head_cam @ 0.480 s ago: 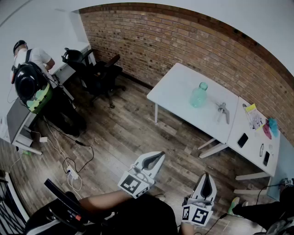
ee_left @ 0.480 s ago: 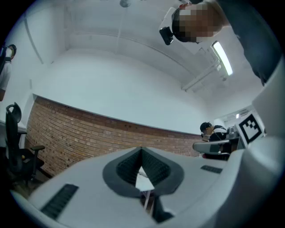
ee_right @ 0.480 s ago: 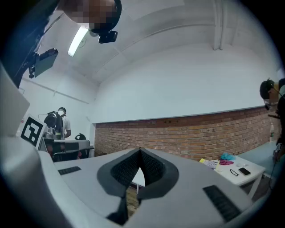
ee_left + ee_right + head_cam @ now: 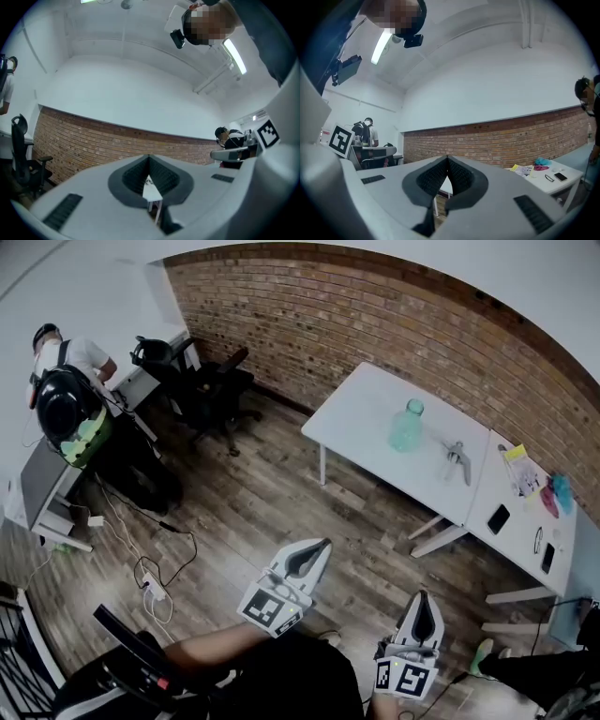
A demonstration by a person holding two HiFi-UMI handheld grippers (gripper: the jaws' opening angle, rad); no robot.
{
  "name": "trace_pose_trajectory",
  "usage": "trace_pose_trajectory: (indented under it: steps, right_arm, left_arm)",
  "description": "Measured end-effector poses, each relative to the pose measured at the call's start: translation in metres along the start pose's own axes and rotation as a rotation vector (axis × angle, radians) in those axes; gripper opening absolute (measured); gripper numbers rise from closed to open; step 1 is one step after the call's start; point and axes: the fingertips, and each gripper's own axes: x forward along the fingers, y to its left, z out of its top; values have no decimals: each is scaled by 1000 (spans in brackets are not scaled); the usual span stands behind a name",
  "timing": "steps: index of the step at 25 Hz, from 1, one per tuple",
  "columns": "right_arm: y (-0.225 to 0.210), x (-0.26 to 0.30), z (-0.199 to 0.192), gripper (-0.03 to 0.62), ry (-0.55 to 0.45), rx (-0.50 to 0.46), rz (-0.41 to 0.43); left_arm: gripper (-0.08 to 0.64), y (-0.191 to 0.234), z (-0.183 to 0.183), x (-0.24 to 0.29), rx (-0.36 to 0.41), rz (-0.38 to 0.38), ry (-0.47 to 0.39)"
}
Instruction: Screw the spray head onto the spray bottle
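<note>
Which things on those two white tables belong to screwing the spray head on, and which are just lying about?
For the job:
- spray bottle
- spray head, lying apart from the bottle
- left gripper and right gripper, both shut and empty

Just lying about:
- yellow paper
- teal item
- dark phone

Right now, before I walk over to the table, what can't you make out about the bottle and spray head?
- Spray bottle: head view, too small to show its neck thread; neither gripper view shows it, the jaws fill the lower frame.
- Spray head: head view, too small to tell which way its nozzle points.
- Items on the neighbouring table: head view, too small to name.
</note>
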Motion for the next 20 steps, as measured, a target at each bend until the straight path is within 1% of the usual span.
trace_pose_trajectory:
  steps: [5, 8, 10, 13, 14, 17, 20]
  right_arm:
    - [-14, -13, -2, 7, -11, 4, -18]
    - [-27, -22, -2, 6, -26, -2, -30]
    - [-35, -25, -6, 8, -16, 4, -32]
    - [-48, -31, -10, 8, -6, -7, -51]
    - [-52, -33, -10, 8, -8, -6, -51]
    - [-59, -39, -8, 8, -34, 21, -25]
    - [-61, -38, -4, 8, -47, 25, -1]
  left_arm:
    - [0, -17, 0, -2, 7, 6, 7]
    - [0, -31, -1, -1, 56, 11, -20]
    - [-1, -41, 2, -2, 71, 15, -38]
    - [-1, -54, -2, -3, 40, 25, -27]
    - [0, -57, -5, -4, 40, 29, -25]
    - [0, -66, -8, -7, 52, 44, -29]
    - [0, -70, -5, -6, 61, 55, -28]
